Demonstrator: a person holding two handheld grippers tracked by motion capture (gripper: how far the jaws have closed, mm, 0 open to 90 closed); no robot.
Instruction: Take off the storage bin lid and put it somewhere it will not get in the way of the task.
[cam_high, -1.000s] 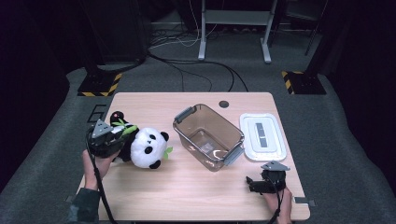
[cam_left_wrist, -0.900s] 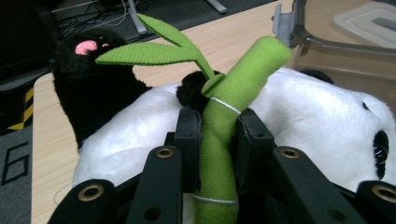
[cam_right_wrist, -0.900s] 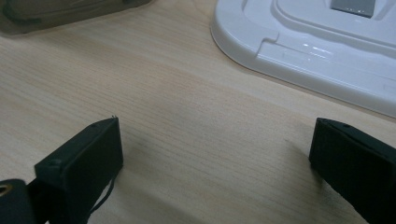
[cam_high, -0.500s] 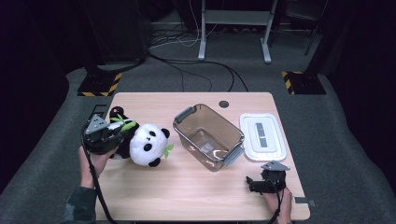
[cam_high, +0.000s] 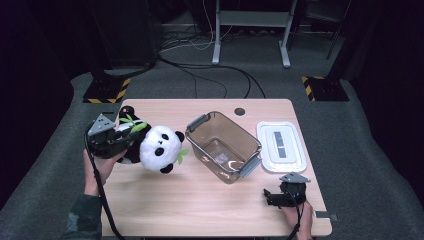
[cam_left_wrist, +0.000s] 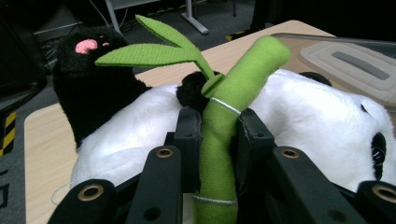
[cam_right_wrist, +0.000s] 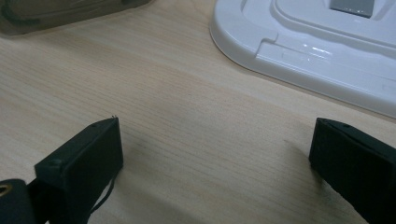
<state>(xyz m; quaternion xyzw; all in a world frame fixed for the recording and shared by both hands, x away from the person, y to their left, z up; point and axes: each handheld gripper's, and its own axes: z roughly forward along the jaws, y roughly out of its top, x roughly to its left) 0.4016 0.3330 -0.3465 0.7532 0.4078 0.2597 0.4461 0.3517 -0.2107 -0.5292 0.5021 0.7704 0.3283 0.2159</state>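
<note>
Left gripper (cam_high: 107, 140): at the table's 9 o'clock edge in the high view, held in the person's left hand (cam_high: 100, 167); its grey three-cornered plate faces up.
Left fingers (cam_left_wrist: 187, 140): closed tight on the green bamboo stalk (cam_left_wrist: 224, 126) of the panda toy; in the left gripper view the stalk runs upright between the two black pads, both pressing on it.
Panda toy (cam_high: 152, 147): a black and white plush at the table's 9 o'clock side, just to the 3 o'clock side of the left gripper; its white head points toward the bin, its black foot with a pink pad (cam_left_wrist: 86, 45) toward 12 o'clock. Whether its underside touches the wood I cannot tell.
Bamboo leaves (cam_left_wrist: 154, 49): two flat green felt blades branching off the stalk above the pads, reaching toward 10 o'clock in the left gripper view.
Bin (cam_high: 197, 125): clear brownish plastic tub with grey handles, at the table's centre, set askew, close to the panda's head but apart from it.
Lid (cam_high: 265, 150): white with a grey centre strip, flat on the table at 3 o'clock, just beside the bin.
Right gripper (cam_high: 272, 196): near the table's 5 o'clock corner, low over the wood, in the person's right hand (cam_high: 295, 215).
Right fingers (cam_right_wrist: 81, 158): spread wide with bare wood between them, gripping nothing; the lid's rim (cam_right_wrist: 299, 79) lies ahead of them.
Table (cam_high: 200, 200): light wood, on grey carpet.
</note>
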